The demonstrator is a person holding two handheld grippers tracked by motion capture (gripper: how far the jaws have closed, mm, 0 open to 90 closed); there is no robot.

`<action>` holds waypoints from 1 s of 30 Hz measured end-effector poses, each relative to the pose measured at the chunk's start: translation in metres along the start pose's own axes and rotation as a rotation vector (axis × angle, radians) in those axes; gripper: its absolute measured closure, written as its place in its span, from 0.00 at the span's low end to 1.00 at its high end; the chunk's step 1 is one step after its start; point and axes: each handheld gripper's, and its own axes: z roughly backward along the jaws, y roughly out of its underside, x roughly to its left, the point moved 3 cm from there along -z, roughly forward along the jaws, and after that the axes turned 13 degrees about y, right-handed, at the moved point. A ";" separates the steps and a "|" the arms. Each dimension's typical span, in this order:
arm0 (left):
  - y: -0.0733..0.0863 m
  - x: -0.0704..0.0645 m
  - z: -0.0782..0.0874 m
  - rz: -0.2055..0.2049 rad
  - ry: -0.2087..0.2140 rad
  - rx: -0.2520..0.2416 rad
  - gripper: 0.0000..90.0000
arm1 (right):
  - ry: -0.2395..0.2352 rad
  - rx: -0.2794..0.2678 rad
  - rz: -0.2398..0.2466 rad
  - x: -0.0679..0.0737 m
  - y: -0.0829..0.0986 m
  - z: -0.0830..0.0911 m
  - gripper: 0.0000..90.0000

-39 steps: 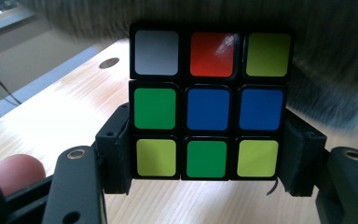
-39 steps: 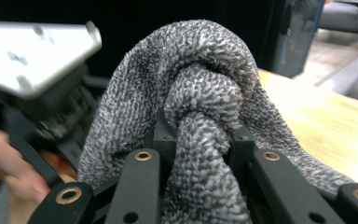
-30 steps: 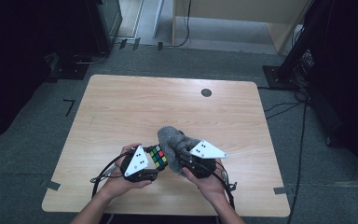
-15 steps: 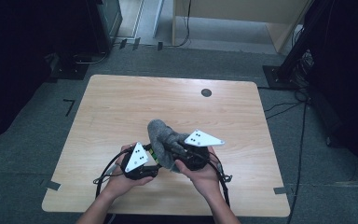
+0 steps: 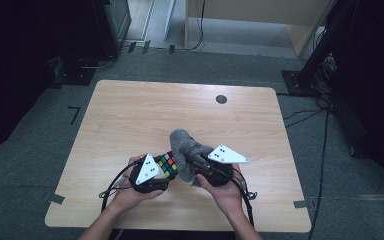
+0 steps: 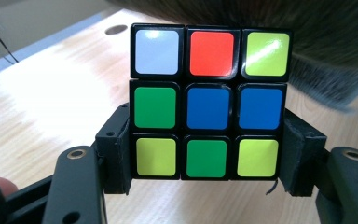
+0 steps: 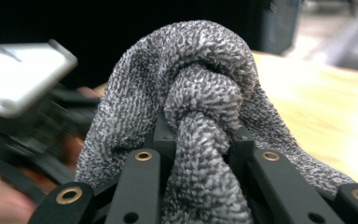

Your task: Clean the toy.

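Grey cloth bunched upright in right tool, beside cube.

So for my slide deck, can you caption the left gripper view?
Left hand-held gripper clamps a scrambled puzzle cube above the wooden table.

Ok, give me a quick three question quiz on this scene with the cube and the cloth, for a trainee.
1. True or false: the left gripper holds the puzzle cube between its jaws.
2. What does the right gripper grip?
A. a sponge
B. a grey cloth
C. a cable
3. Fill in: in the left gripper view, the centre square of the cube face is ____.

Key: 1 true; 2 B; 3 blue.
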 end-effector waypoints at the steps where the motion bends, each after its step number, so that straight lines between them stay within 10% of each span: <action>1: -0.002 -0.002 -0.001 -0.004 0.004 -0.005 0.38 | -0.023 -0.004 0.003 0.005 -0.002 0.001 0.81; 6: -0.009 -0.009 0.004 -0.015 0.016 -0.043 0.38 | -0.044 0.019 0.025 0.013 0.004 -0.005 0.81; 14: -0.004 0.003 0.008 0.037 0.020 -0.058 0.38 | 0.071 0.072 -0.036 -0.016 0.012 -0.009 0.81; 21: -0.003 -0.005 -0.001 0.002 0.012 -0.015 0.38 | -0.062 -0.009 -0.005 0.014 0.001 -0.001 0.80; 30: -0.009 0.000 0.013 0.015 0.045 -0.108 0.38 | 0.058 0.035 -0.035 -0.011 0.014 -0.011 0.80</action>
